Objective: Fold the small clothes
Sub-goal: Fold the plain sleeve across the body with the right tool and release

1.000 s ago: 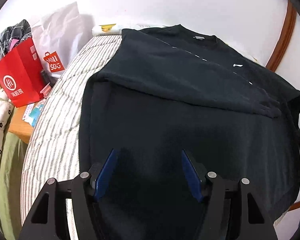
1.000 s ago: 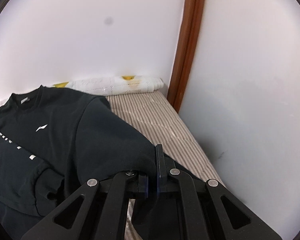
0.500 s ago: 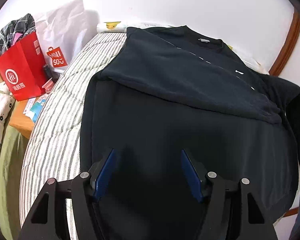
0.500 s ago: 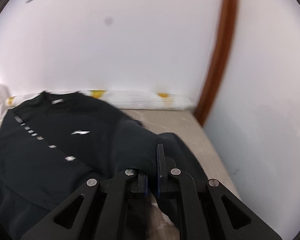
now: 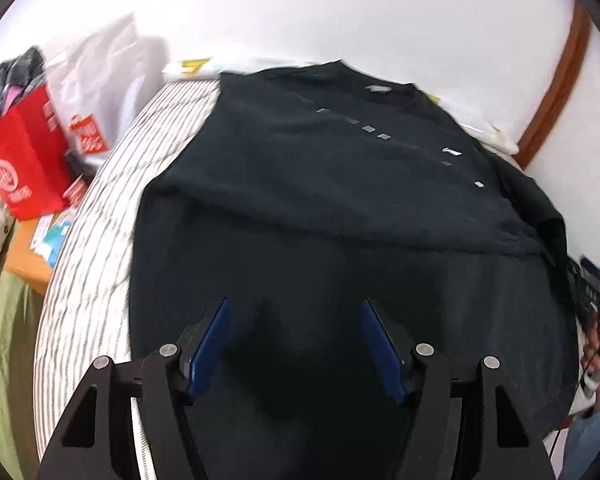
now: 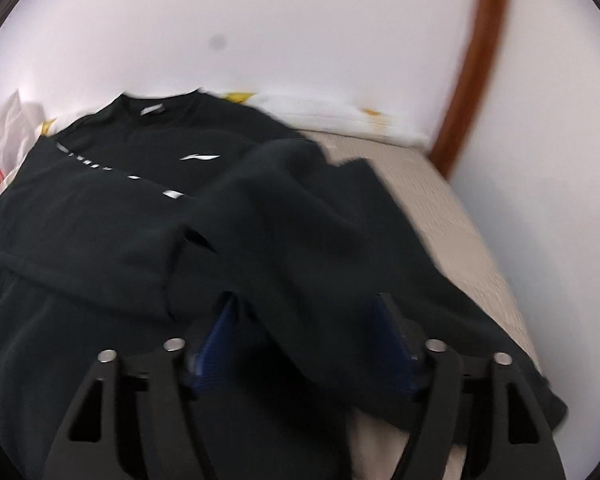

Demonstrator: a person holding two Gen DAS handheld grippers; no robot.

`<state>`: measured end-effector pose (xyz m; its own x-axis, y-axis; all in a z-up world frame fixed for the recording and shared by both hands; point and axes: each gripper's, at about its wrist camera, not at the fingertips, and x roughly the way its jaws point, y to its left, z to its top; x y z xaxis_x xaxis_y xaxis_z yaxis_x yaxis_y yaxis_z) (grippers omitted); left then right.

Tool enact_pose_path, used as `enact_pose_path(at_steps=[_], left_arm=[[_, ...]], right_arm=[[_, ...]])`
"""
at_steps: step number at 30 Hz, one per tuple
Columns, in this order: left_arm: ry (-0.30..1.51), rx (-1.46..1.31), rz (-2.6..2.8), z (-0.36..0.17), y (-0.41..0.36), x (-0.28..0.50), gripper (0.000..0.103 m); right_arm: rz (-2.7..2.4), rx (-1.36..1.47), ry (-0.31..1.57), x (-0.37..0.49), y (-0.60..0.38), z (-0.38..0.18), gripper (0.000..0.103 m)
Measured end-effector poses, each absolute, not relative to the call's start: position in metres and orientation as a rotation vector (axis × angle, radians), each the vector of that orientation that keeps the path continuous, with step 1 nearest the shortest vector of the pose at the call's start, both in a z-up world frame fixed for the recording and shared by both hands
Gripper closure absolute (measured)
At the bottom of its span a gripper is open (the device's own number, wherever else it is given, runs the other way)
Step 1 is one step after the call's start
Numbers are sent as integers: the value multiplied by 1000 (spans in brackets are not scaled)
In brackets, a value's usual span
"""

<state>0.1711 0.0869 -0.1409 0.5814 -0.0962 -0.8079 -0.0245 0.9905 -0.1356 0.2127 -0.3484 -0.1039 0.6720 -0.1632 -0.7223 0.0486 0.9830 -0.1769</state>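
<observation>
A black long-sleeved sweatshirt with small white marks lies spread on a striped bed, collar toward the wall. One sleeve is folded across the chest. My left gripper is open and empty above the shirt's lower body. In the right wrist view the shirt shows its white logo, and its right sleeve lies draped over the body. My right gripper is open, its jaws on either side of that sleeve.
A red paper bag and a white plastic bag stand left of the bed. A rolled white cloth lies along the wall. A brown wooden post marks the wall corner at the right.
My right gripper carried the sleeve leftward over the shirt body, then opened and let it go. The left gripper stayed open and barely moved.
</observation>
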Motion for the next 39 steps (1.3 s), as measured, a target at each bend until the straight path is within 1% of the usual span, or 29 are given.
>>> enact_pose_path(at_steps=[3, 6, 9, 13, 14, 15, 16, 17, 18, 21, 24, 29, 35, 39], left_arm=[[934, -117, -74, -131, 65, 183, 38], [930, -103, -109, -124, 41, 195, 37], [922, -88, -135, -119, 19, 205, 37], [919, -80, -153, -113, -1, 215, 37], [920, -78, -154, -111, -5, 218, 37], [919, -74, -154, -110, -6, 218, 37], [915, -69, -152, -109, -6, 218, 37], [911, -63, -147, -108, -5, 217, 37], [907, -58, -140, -107, -2, 215, 37], [897, -46, -114, -106, 16, 207, 37], [888, -40, -76, -107, 39, 200, 36], [888, -125, -16, -111, 88, 193, 36], [874, -162, 67, -122, 141, 178, 36], [891, -207, 97, -136, 168, 173, 36]], right_arm=[[-241, -136, 828, 180, -399, -106, 24], [-293, -153, 904, 163, -437, -123, 24], [-347, -228, 966, 154, -453, -146, 24], [-371, -205, 942, 152, -464, -150, 24], [-389, -201, 939, 155, -466, -151, 26], [-403, -204, 935, 160, -469, -152, 35], [-401, -205, 946, 166, -472, -153, 68], [-385, -195, 968, 175, -474, -157, 93], [-389, -193, 968, 180, -474, -156, 95], [-426, -198, 877, 194, -468, -131, 96], [-352, -131, 757, 204, -446, -83, 96], [-190, -207, 599, 230, -350, -29, 96], [7, -268, 521, 263, -219, -3, 96], [157, -280, 521, 281, -136, -10, 96]])
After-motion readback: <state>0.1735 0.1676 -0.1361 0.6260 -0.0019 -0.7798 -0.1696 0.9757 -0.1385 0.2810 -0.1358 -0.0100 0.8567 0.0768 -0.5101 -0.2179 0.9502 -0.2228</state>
